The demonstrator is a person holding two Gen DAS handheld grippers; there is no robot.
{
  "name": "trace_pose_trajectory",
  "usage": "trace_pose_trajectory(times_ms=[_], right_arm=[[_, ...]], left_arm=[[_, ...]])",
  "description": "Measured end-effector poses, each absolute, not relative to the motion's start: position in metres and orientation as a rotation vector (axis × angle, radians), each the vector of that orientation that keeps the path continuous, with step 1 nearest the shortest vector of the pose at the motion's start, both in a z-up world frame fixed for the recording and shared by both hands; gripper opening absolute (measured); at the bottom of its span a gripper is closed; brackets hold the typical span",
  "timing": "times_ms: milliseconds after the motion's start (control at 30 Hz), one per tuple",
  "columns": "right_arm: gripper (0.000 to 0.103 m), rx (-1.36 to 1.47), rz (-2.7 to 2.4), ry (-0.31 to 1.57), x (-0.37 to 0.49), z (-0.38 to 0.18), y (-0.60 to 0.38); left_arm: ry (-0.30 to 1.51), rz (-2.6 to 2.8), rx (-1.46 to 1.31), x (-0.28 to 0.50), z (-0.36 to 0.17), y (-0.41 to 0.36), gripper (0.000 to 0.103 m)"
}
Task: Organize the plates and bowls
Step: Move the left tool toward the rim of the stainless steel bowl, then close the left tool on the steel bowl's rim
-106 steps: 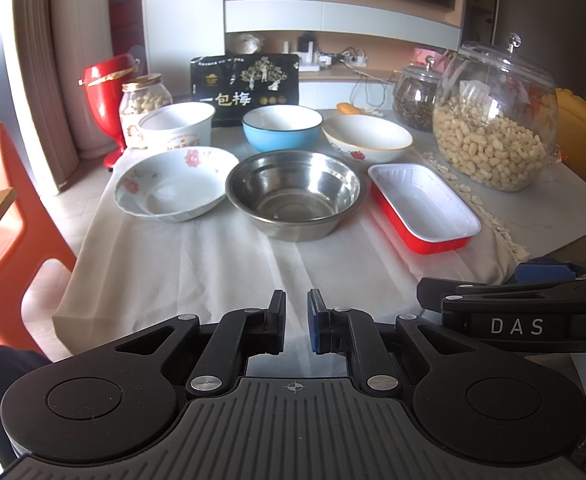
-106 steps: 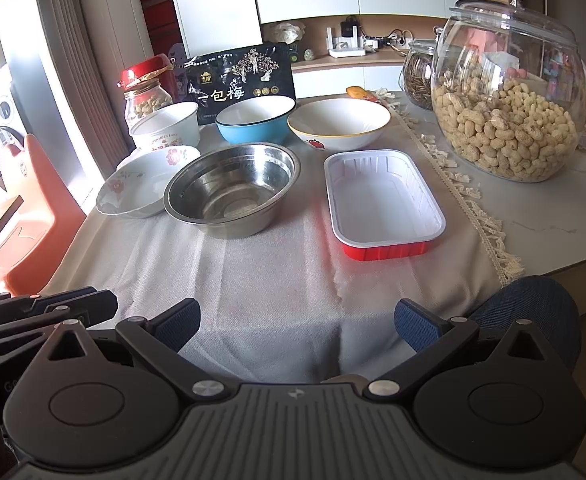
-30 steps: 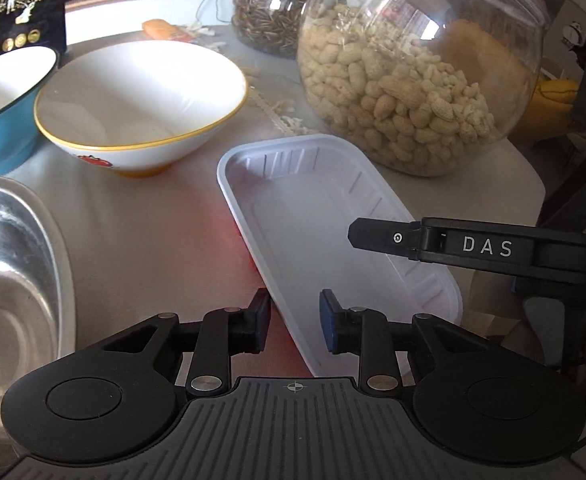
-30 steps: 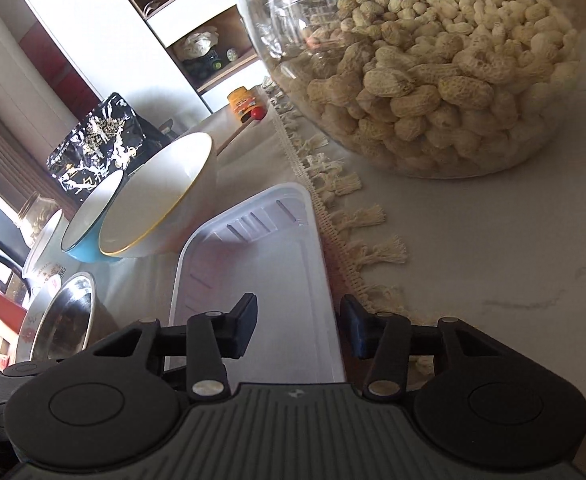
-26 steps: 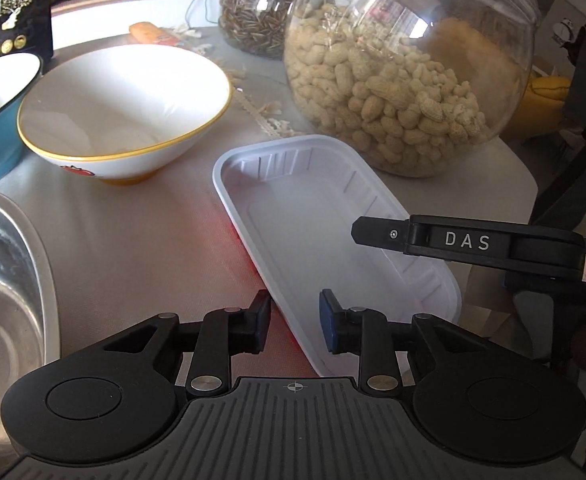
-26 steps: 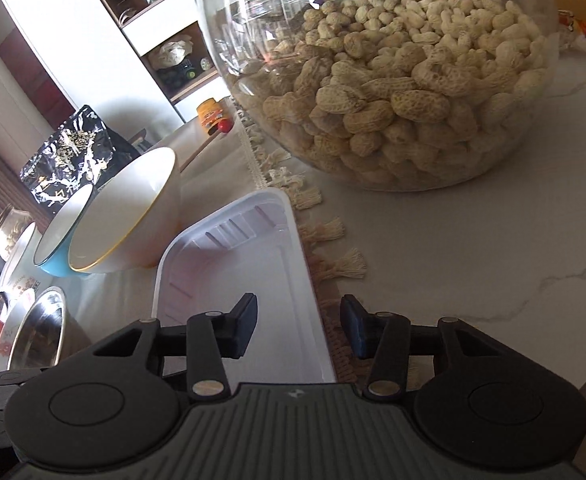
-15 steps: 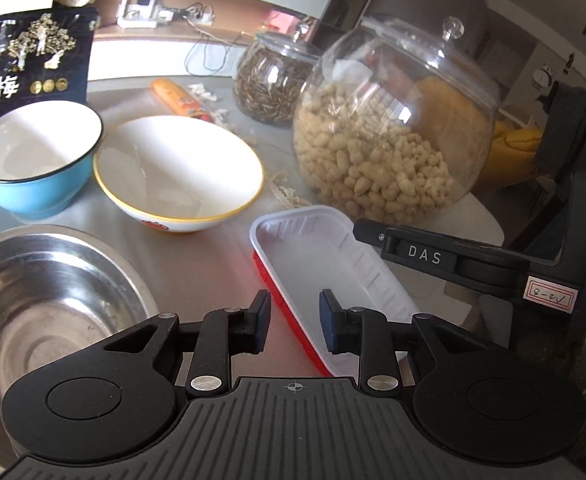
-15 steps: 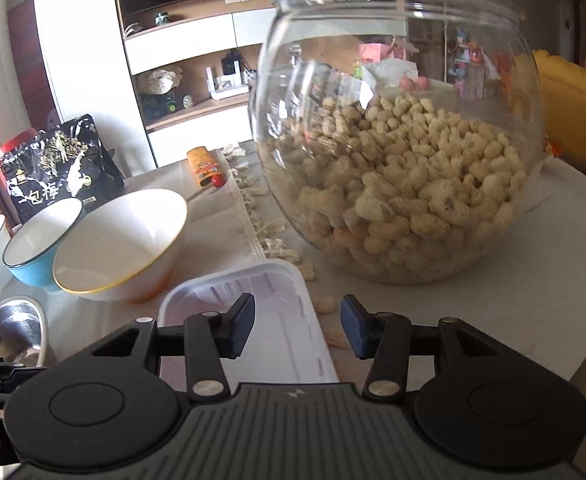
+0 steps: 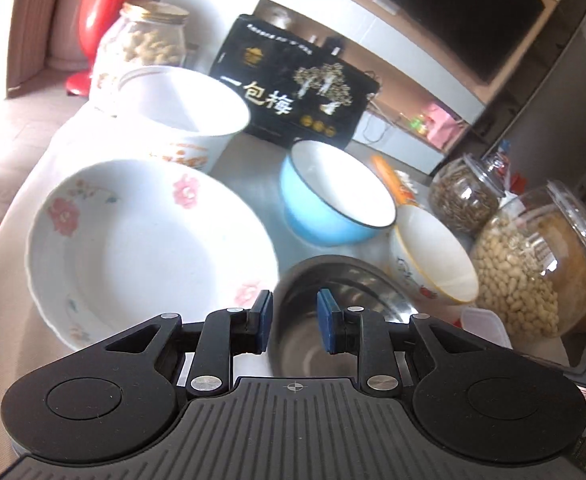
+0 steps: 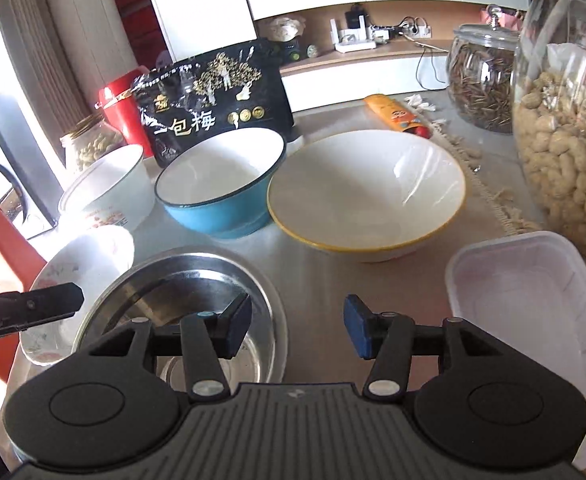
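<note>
Nearest the front edge of the surface (image 10: 325,280), the left tool (image 9: 294,322) hangs with a narrow gap between its blue pads, its jaws closing on nothing, straddling the near rim of the steel bowl (image 9: 333,312) where it meets the flowered plate (image 9: 145,248). Beside it, the right tool (image 10: 297,330) hangs above the steel bowl's right rim with a wider gap, its jaws opening and nothing held between them; the bare cloth shows through the gap. Toward the left edge of the surface the flowered plate lies flat, just beside the steel bowl, while toward the right edge the white tray (image 10: 533,304) lies near the steel bowl but apart from it. Farther back stand three bowls in a row: the white printed bowl (image 10: 109,190) on the left, the blue bowl (image 10: 221,196) in the middle and the yellow-rimmed bowl (image 10: 367,192) on the right, the last two almost touching. Behind them a black snack bag (image 10: 213,100) stands upright, with a small jar of nuts (image 9: 143,46) at the far left corner. Along the right edge, past the cloth's fringe, stand a big peanut jar (image 10: 569,140) and a seed jar (image 10: 481,84), and an orange packet (image 10: 395,114) lies near them.
</note>
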State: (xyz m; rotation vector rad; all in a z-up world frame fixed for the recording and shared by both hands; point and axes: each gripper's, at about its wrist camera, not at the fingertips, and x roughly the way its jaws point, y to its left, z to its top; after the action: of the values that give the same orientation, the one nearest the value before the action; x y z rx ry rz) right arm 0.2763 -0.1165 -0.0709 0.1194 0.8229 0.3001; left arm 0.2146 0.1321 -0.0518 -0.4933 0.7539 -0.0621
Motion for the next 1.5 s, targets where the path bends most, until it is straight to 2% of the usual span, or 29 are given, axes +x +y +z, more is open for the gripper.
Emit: trace_pose_trajectory(times_ms=[33, 267, 333, 667, 933, 967, 1033, 1100, 1300, 1500], right_arm=[[0.056, 0.112, 0.304, 0.841, 0.277, -0.076, -0.110], [0.056, 0.162, 0.375, 0.934, 0.276, -0.098, -0.100], [0.055, 0.197, 0.421, 0.947, 0.275, -0.100, -0.101], [0.057, 0.188, 0.465, 0.996, 0.246, -0.091, -0.123], [0.058, 0.178, 0.426, 1.011, 0.234, -0.095, -0.137], [0.060, 0.180, 0.420, 1.011, 0.236, -0.095, -0.135], [0.074, 0.178, 0.435, 1.014, 0.241, -0.096, -0.132], [0.084, 0.162, 0.472, 1.028, 0.245, -0.097, -0.126], [0.103, 0.136, 0.526, 1.060, 0.247, -0.098, -0.119], [0.103, 0.204, 0.513, 1.062, 0.247, -0.098, -0.126]], left_arm=[[0.767, -0.050, -0.508, 0.214, -0.056, 0.136, 0.027], [0.780, -0.065, -0.547, 0.215, -0.071, 0.137, 0.027], [0.783, -0.089, -0.555, 0.213, -0.072, 0.136, 0.024], [0.970, -0.251, -0.490, 0.192, -0.083, 0.102, 0.027], [0.985, -0.196, -0.494, 0.209, -0.093, 0.102, 0.025], [0.990, -0.194, -0.501, 0.211, -0.095, 0.103, 0.025], [0.993, -0.194, -0.511, 0.213, -0.096, 0.104, 0.025], [0.992, -0.192, -0.511, 0.213, -0.096, 0.106, 0.025], [0.978, -0.176, -0.517, 0.211, -0.093, 0.115, 0.025], [0.974, -0.168, -0.514, 0.206, -0.091, 0.114, 0.025]])
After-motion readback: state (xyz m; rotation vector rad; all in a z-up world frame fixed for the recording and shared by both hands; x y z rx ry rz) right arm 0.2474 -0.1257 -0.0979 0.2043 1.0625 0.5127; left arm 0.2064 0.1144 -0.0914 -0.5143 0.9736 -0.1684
